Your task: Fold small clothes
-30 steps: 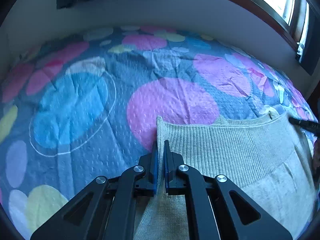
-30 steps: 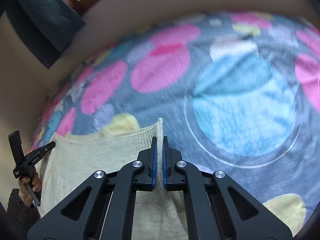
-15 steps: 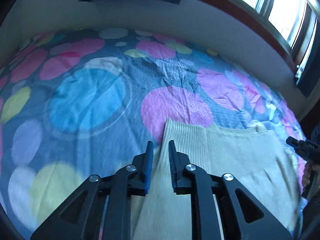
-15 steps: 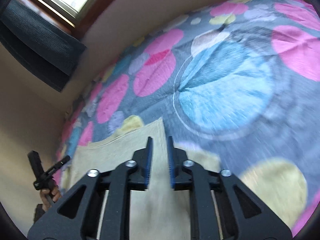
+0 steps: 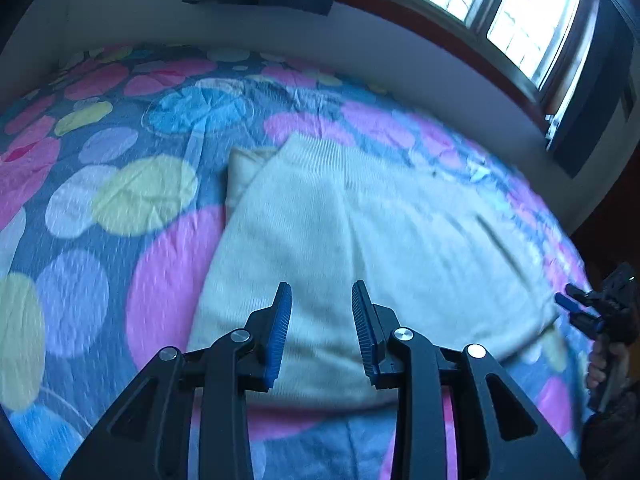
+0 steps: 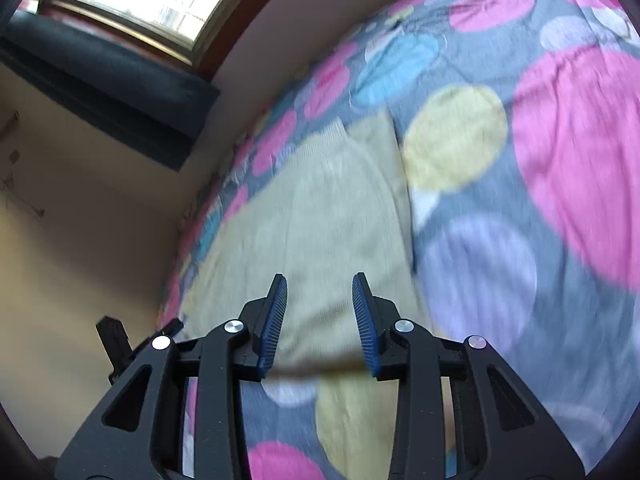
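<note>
both tongs, left (image 5: 322, 312) and right (image 6: 320, 304), just opened, part-open and empty above the cream knit garment (image 5: 360, 220).

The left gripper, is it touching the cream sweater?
Apart. The left wrist view shows the left gripper, jaws just opened, with nothing pinched between its pads; the cream sweater lies flat on the bedspread beyond.

left claw (image 5: 322, 312) released sweater (image 5: 360, 240) | right claw (image 6: 320, 304) released, both withdrawn

Each wrist camera is looking forward and downward along its own hand-held gripper, close above the bed (image 5: 152, 264), both taking in the same cream knit garment (image 5: 360, 240) ahead and the opposite hand-held gripper at the frame's edge.
</note>
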Motion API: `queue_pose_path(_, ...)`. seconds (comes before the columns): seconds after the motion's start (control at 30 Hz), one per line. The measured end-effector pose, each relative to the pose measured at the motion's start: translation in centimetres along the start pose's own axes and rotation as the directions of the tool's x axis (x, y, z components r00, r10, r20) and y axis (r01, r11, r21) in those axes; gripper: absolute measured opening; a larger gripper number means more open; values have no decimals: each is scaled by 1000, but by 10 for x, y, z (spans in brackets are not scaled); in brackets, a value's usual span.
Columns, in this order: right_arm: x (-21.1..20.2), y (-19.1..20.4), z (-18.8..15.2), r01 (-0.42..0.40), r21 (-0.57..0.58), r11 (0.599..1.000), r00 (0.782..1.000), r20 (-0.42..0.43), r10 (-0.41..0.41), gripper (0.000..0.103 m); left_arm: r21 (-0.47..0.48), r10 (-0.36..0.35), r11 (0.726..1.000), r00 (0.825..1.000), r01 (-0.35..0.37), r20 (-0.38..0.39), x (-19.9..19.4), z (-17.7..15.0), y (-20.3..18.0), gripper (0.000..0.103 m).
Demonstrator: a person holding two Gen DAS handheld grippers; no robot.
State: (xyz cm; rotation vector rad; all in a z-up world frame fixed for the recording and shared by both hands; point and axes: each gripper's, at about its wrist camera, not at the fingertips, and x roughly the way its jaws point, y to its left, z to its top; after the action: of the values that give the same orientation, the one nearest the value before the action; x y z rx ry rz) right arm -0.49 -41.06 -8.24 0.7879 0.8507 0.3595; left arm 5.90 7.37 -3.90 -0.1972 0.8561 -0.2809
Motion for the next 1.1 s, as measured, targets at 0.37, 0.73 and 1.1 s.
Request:
queue_pose_path(0.37,6,-16,-20,29,-7,1000,999,14,-29,38,-123,-46,991,999,44,-13,14,-16,29,32)
queue_pose_path(0.73,-8,-5,-20,46,50,998,998,50,-48,52,-157,-105,982,994,104,2,14,-15,35,36)
queue_pose_path(1.1,63,106,-39,-173,-67,983,976,-144,162,74,-116,-130,985,992,129,4,12,-15,28,56)
